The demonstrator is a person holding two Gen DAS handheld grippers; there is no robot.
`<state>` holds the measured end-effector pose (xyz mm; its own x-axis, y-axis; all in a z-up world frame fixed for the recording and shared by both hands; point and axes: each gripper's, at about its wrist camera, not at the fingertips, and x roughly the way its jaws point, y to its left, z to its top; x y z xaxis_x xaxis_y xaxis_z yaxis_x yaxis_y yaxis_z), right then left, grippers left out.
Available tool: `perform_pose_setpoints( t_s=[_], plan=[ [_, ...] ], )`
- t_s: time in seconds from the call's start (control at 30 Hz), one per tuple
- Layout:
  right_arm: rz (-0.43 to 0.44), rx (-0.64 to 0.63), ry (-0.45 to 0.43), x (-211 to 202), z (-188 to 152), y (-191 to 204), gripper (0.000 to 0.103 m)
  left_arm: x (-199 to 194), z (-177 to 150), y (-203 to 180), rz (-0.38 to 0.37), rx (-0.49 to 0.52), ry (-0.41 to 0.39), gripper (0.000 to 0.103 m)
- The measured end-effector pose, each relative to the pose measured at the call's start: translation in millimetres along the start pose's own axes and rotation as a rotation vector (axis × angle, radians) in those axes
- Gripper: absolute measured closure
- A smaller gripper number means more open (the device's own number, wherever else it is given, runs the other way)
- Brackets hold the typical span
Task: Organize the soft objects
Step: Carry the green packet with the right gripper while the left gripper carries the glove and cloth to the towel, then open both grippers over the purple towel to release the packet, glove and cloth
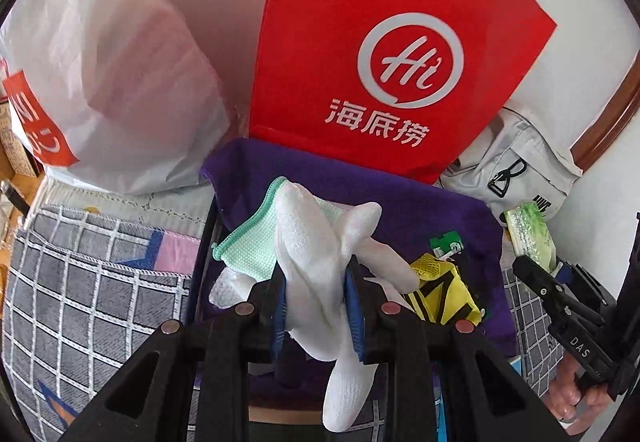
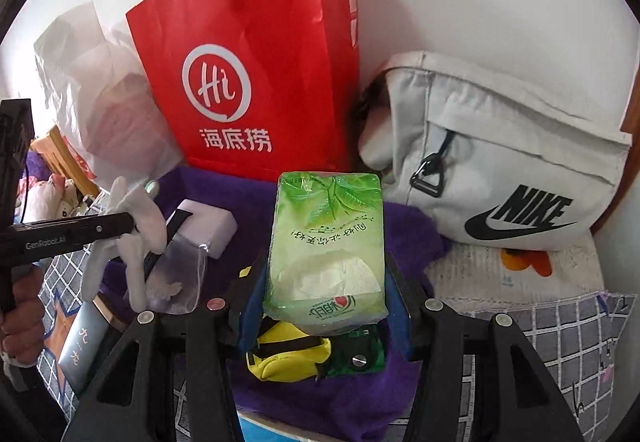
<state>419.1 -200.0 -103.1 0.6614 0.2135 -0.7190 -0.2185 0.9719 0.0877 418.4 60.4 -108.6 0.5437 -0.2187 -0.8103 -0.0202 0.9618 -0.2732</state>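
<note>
- While the left gripper (image 1: 316, 306) pinches a white glove (image 1: 320, 254) between its blue pads, the glove's fingers dangle loose above and below the jaws, over the purple towel (image 1: 440, 209).
- A mint-green cloth (image 1: 250, 246) lies just behind the glove, touching it; I cannot tell whether it is caught in the grip too. If it is, it may drop off unnoticed when the glove is carried.
- The right gripper (image 2: 324, 282) clamps a green tissue pack (image 2: 326, 242) by its sides, held above a yellow pouch (image 2: 288, 358) and a small green packet (image 2: 360, 356) that lie on the towel.
- The pack is soft and its wrapper slick, so I judge it could bow or slide out forward if the squeeze eases.
- A red paper bag (image 2: 248, 53) and a white plastic bag (image 1: 112, 53) stand along the towel's far edge, with a grey shoulder bag (image 2: 500, 157) at the far right corner.
- The two grippers hang near each other over the same towel; crossing paths could knock one load loose.
- The glove's hanging fingers could snag a bag rim or the clear pouch (image 2: 176, 274) near the towel's left edge.
</note>
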Motion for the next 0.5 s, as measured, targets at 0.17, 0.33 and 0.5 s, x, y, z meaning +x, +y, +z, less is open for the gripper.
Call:
perform_pose_setpoints(
  t_s=[0.17, 0.33, 0.5],
  plan=[
    [-0.001, -0.026, 0.032, 16, -2, 5, 0.051, 11, -2, 2, -0.011, -0.004, 0.024, 0.078],
    [0.006, -0.05, 0.053, 29, -7, 6, 0.051, 20, -2, 5, -0.019, -0.021, 0.035, 0.078],
    [0.024, -0.034, 0.105, 46, -10, -2, 0.051, 34, -7, 3, -0.042, -0.022, 0.058, 0.078]
  ],
)
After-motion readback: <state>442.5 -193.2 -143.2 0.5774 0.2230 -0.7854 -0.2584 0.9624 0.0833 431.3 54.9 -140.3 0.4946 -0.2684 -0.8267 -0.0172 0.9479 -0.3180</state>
